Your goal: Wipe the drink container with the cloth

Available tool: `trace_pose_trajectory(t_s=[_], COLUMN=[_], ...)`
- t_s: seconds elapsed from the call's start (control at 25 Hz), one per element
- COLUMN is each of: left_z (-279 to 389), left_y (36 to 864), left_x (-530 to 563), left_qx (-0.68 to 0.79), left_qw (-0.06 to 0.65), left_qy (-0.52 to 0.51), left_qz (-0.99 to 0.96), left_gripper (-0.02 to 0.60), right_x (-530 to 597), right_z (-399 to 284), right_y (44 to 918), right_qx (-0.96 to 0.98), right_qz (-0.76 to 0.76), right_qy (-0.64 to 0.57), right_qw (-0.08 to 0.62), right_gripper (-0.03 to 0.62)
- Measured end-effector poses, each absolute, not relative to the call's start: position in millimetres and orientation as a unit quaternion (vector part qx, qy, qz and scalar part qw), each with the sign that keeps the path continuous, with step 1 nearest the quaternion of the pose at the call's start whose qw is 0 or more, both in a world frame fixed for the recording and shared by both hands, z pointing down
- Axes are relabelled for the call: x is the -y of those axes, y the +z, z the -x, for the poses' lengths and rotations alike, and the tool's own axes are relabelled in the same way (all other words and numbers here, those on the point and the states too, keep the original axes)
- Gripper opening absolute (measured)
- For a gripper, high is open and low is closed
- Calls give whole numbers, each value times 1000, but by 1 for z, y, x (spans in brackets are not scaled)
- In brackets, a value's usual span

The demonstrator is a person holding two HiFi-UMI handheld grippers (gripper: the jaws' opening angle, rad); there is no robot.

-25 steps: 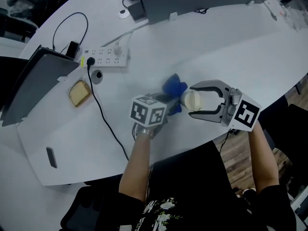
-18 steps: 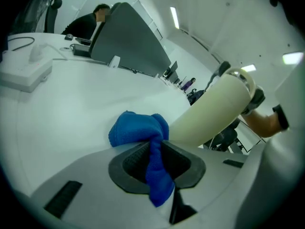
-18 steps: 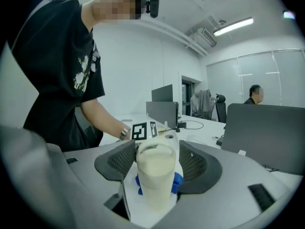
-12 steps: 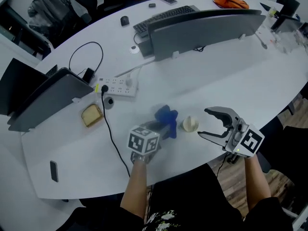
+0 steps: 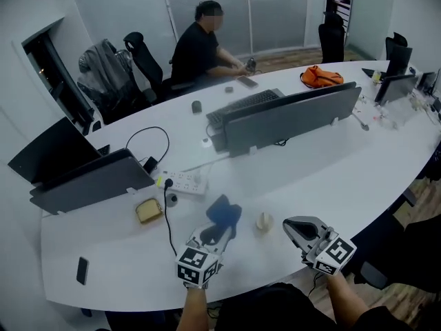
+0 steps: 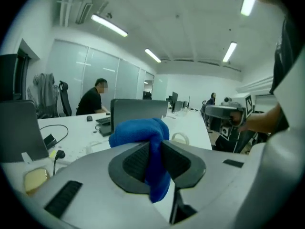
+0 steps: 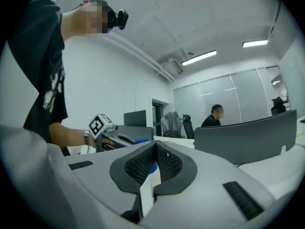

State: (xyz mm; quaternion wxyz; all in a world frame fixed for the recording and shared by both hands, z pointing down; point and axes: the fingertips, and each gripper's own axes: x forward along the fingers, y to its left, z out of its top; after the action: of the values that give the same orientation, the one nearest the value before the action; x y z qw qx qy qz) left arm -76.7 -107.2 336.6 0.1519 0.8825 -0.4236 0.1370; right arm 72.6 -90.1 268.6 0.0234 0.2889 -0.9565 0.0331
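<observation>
- The grey left gripper and right gripper are each carrying a cube with black-and-white square markers.
- I'm wearing a black short-sleeved shirt with pale print.

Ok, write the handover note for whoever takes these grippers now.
Left gripper: shut on the blue fabric cloth, held above the white table.
Right gripper: fingers have just closed, nothing between them.
Small cream drink cup: stands free on the table between the grippers.
Done: cloth in hand.
Left: whether the cup is wiped cannot be told; if not, grip it and wipe.
</observation>
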Motion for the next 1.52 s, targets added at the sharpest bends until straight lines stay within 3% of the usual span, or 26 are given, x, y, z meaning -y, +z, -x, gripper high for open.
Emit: trace_pose_trajectory(t_s=[0.4,0.68,1.0,1.52], left_z=[54,32,33,51], left_y=[241,217,190,163], left_x=[34,-46,-115,-129], left_qx=[518,556,582,553], left_qw=[36,7,-32,-66], left_qy=[28,2,-11,-20], left_qz=[-854,-831,-812,-831], left_gripper=[66,66,66,66], right_x=[38,-22,-78,-116], right_z=[-118,-139,-148,-127], right_y=[255,256,237,209], right_qx=[928,927,916,884], right_qz=[-363,-364,-395,-464], right_qy=[9,9,-12,-44], right_qw=[81,94,64,40], right_gripper=[-1,-1,0,-2])
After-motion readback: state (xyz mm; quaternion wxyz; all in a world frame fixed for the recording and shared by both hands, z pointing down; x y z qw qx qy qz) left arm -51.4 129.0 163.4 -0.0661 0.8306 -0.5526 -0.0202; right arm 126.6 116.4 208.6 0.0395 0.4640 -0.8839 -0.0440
